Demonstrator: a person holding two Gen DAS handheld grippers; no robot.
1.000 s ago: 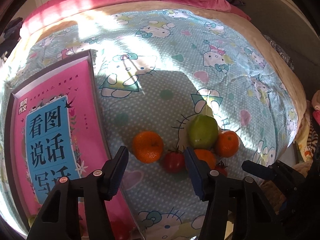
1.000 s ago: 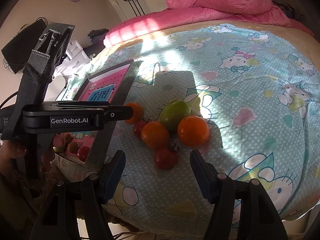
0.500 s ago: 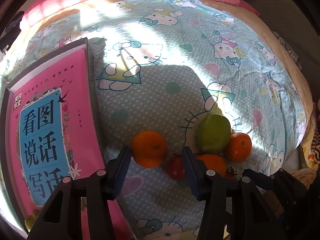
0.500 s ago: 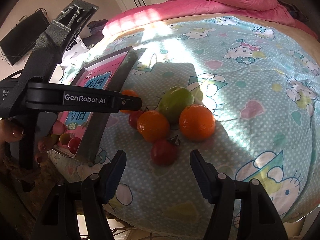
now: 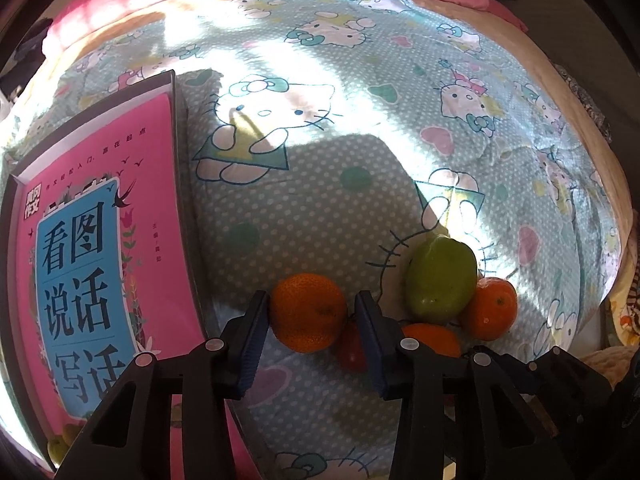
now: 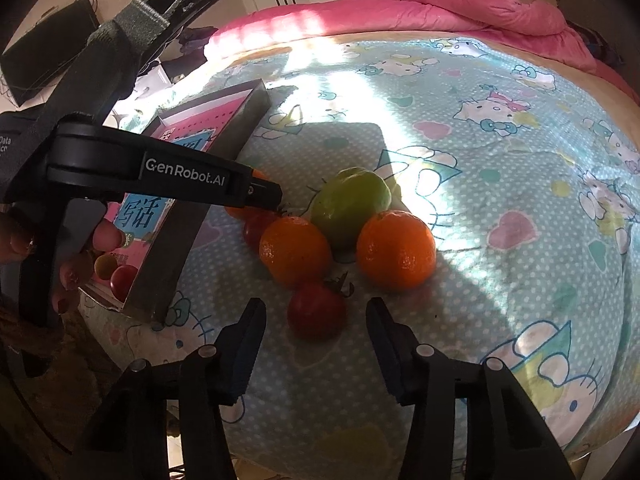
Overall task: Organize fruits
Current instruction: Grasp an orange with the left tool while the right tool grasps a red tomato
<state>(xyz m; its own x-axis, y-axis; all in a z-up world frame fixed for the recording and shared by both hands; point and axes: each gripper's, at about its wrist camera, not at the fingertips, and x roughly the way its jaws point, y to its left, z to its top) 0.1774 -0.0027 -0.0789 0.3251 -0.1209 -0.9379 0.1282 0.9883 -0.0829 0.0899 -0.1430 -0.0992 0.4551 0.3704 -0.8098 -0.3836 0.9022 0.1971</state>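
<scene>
Bed (image 5: 360, 184) w/ cartoon-cat sheet is the work surface; pink quilt bunched at top of both frames, sun stripes across the middle. Fruit sits in one loose cluster, lower centre-right of left wrist view, centre of right wrist view: green fruit (image 6: 350, 200), three oranges, two small tomatoes. Probably bunched because the soft sheet dips there.

Left claw (image 5: 312, 322): jaws closing, straddling the leftmost orange (image 5: 308, 312). Left pad looks to touch the peel, right pad just beside it; no firm clamp visible yet. This orange is set apart from the rest, so it gives the clearest approach. One tomato (image 5: 352, 348) lies just behind the right finger, risk of a nudge.

Right claw (image 6: 316, 322): jaws closing, near tomato (image 6: 318, 310) between them, gaps both sides, not gripped. Nearest, smallest item, so logical first pick for this side.

Pink box (image 5: 92, 248) w/ printed cover lies at left of left wrist view; right wrist view shows small fruit already at its lower end. Judged as the destination.

Assessment: both picks at pre-grasp stage; nothing lifted.
</scene>
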